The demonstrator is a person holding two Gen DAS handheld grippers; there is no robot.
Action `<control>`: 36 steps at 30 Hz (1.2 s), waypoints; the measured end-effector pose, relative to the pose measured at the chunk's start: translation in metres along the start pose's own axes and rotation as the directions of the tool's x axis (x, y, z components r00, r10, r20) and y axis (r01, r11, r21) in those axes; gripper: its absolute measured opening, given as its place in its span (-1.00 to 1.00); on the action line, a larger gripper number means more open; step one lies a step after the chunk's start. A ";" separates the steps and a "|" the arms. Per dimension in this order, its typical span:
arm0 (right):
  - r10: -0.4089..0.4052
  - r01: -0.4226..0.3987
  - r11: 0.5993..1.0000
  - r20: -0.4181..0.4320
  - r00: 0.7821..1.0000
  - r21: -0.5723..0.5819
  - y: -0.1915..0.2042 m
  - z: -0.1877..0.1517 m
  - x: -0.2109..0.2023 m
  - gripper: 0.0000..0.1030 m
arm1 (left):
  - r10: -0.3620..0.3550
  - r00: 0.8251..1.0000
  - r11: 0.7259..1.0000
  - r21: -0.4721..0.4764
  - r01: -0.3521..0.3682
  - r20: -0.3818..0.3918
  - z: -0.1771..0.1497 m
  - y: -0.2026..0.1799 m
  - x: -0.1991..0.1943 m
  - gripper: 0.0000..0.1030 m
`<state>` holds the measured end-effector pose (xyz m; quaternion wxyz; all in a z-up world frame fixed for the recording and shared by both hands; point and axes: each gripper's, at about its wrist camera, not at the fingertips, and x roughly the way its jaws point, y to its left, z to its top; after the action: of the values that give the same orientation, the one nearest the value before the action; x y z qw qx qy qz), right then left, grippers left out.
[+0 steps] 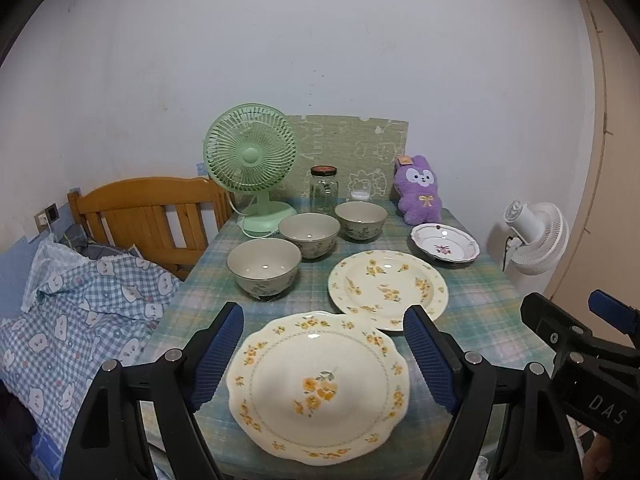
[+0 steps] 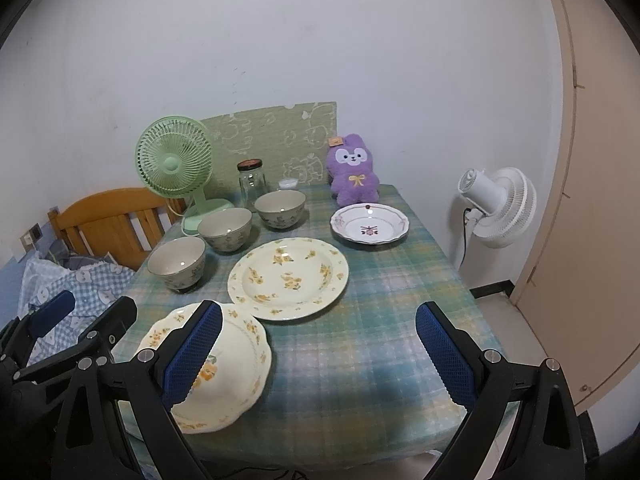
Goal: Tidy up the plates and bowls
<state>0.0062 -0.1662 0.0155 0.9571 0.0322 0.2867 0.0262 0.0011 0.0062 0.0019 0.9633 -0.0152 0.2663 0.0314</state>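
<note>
The left gripper hangs wide above the near edge of the table, blue pads apart with nothing between them; the scalloped plate lies flat on the cloth below the gap, untouched. The right gripper is wide too, over bare cloth at the table's 5 o'clock, its left pad in front of that plate's rim, with no contact to be seen. From the scalloped plate, the round floral plate sits just beside it at 1 o'clock, rims nearly meeting. The small white plate with a dark centre mark lies further out, at 2 o'clock, apart from both. Three bowls run in a slanting row on the left side: near bowl at 11 o'clock, middle bowl beyond it, far bowl furthest, all upright and empty. Behind them stand a green fan, a jar and a purple plush by the wall. A white fan stands off the table at 3 o'clock.
</note>
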 end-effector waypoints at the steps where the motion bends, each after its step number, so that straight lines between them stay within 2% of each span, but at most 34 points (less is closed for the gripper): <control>1: 0.004 -0.004 1.000 -0.005 1.000 -0.001 0.002 0.001 0.003 0.92 | 0.004 1.000 1.000 -0.002 -0.004 -0.003 0.001 0.002 0.002 0.61; 6: 0.021 -0.021 1.000 -0.030 0.999 0.000 0.013 0.009 0.017 0.92 | 0.020 1.000 1.000 0.001 -0.020 -0.010 0.007 0.011 0.012 0.61; 14: 0.001 0.000 1.000 -0.062 0.998 0.007 0.032 0.025 0.041 0.92 | -0.008 0.999 1.000 0.006 0.008 -0.036 0.022 0.026 0.035 0.55; 19: -0.012 0.013 1.000 -0.102 0.995 0.015 0.043 0.027 0.064 0.92 | -0.010 0.997 1.000 0.011 0.011 -0.074 0.020 0.036 0.056 0.55; 30: -0.043 0.045 0.999 -0.223 0.974 0.003 0.061 -0.007 0.127 0.86 | -0.027 0.982 0.997 0.059 0.039 -0.188 -0.008 0.051 0.113 0.47; 36: -0.051 0.054 0.999 -0.301 0.952 0.004 0.065 -0.031 0.163 0.76 | -0.028 0.964 0.997 0.061 0.046 -0.264 -0.031 0.057 0.146 0.47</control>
<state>0.1227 -0.0891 -0.0944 0.9024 0.0259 0.4300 0.0037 0.1057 0.0694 -0.1006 0.9198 0.0081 0.3923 0.0020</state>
